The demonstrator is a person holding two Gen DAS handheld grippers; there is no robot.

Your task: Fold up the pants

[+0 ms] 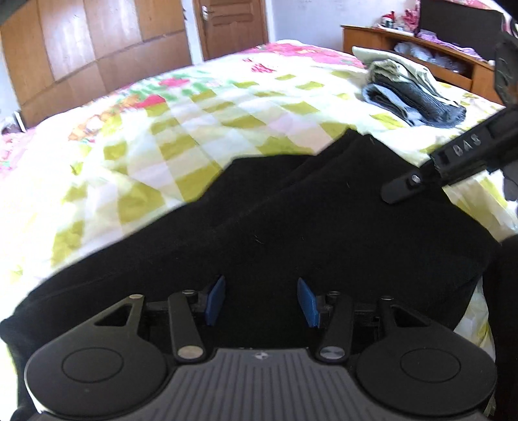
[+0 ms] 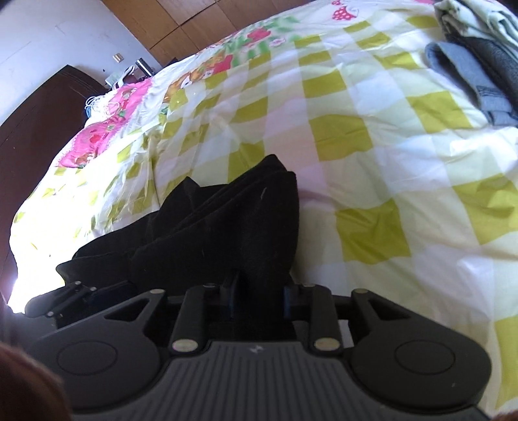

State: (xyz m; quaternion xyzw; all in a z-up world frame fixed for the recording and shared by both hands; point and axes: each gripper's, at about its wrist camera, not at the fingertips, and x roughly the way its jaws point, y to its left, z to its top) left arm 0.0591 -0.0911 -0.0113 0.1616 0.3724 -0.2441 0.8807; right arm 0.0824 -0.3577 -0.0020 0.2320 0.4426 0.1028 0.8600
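Observation:
Black pants (image 1: 291, 220) lie partly folded on a bed with a green and white checked sheet (image 1: 194, 113). My left gripper (image 1: 260, 301) is open, its blue pads (image 1: 215, 299) apart just above the near part of the pants. My right gripper (image 2: 259, 296) is shut on a bunched fold of the pants (image 2: 233, 226), with cloth pinched between its pads. The right gripper's arm also shows in the left wrist view (image 1: 453, 158), at the pants' right edge. The left gripper shows at the lower left of the right wrist view (image 2: 64, 298).
A stack of folded grey and pale green clothes (image 1: 411, 90) lies on the far right of the bed, also in the right wrist view (image 2: 476, 71). A wooden shelf unit (image 1: 421, 48), a door (image 1: 233, 26) and wooden wardrobes (image 1: 90, 51) stand behind. A dark headboard (image 2: 39, 136) is at the left.

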